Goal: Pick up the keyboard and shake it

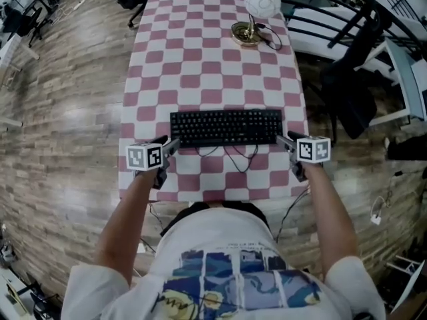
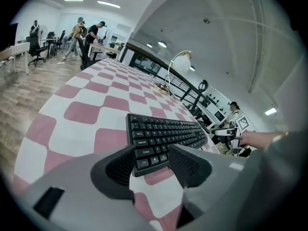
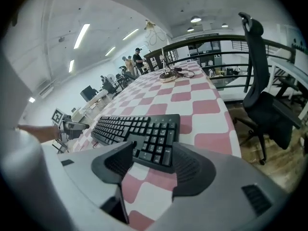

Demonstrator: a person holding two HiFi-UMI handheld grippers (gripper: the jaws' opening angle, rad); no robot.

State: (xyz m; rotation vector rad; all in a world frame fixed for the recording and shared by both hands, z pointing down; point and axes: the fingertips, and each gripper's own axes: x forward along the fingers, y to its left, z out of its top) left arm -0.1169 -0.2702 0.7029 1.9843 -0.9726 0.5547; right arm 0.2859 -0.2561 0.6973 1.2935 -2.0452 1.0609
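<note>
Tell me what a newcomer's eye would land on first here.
The pink-and-white checked tablecloth grabs the eye first, with a black keyboard lying flat near its front edge. The left gripper and right gripper sit at the keyboard's two ends, jaws apart around its near corners. At the table's far end stands a brass lamp with a white globe shade.

Lit evenly by ceiling strips (image 3: pixel 82 35) at ten o'clock; bends hard at edges, blackens in corners; blurs close up.
</note>
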